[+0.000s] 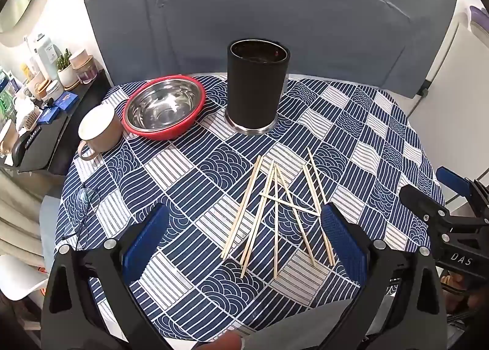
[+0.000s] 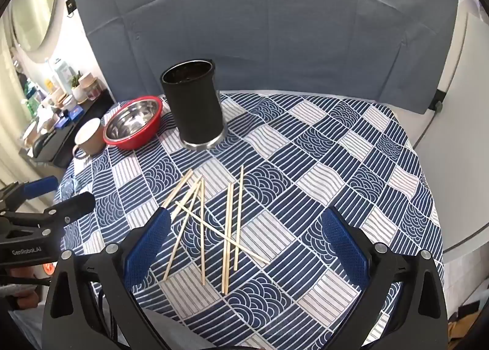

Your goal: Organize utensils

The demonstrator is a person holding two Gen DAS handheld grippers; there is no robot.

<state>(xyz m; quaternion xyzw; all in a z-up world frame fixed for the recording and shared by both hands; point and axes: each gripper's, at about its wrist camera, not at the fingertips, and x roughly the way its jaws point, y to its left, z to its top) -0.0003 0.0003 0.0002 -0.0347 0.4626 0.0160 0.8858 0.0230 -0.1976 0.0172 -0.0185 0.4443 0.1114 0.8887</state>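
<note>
I hold the left gripper (image 1: pixel 244 246) and right gripper (image 2: pixel 244 246) with jaws spread wide, grasping nothing, above the chopsticks (image 1: pixel 276 212) lying crisscrossed on the tablecloth (image 1: pixel 195 166) in front of the upright black holder (image 1: pixel 256 87).

Not much to read here, honestly. In the left wrist view, the black body of the right gripper (image 1: pixel 452 197) at the right edge has "DAS" on it in white letters. In the right wrist view, the black body of the left gripper (image 2: pixel 65 194) at the left edge says "GenRobot.AI" in white. The bottles and boxes (image 1: pixel 65 100) on the side shelf have labels too, but they're way too small and blurry to make out.
</note>
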